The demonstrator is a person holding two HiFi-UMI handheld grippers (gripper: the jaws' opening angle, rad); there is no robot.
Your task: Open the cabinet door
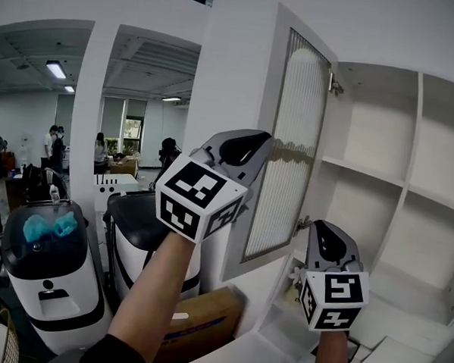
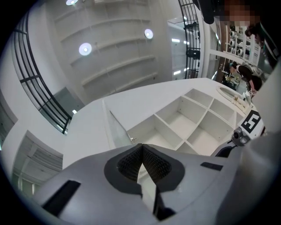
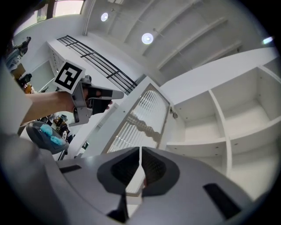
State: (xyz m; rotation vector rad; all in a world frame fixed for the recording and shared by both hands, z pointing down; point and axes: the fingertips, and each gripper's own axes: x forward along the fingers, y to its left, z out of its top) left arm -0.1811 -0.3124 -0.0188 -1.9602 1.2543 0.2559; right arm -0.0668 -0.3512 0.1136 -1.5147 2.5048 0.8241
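Note:
The white cabinet door (image 1: 290,142), with a ribbed glass panel, stands swung out to the left on its hinges. It also shows edge-on in the left gripper view (image 2: 115,127) and in the right gripper view (image 3: 140,116). Behind it the white cabinet (image 1: 379,177) shows bare shelves. My left gripper (image 1: 252,140) is raised in front of the door's outer face, shut, with nothing between its jaws (image 2: 141,146). My right gripper (image 1: 327,229) hangs lower, by the door's bottom hinge corner, and is shut and empty too (image 3: 140,149).
Two white wheeled machines with dark tops (image 1: 47,274) (image 1: 144,233) stand at the lower left. A cardboard box (image 1: 204,320) lies under the door. A white pillar (image 1: 86,116) rises at left, with several people (image 1: 54,145) far behind.

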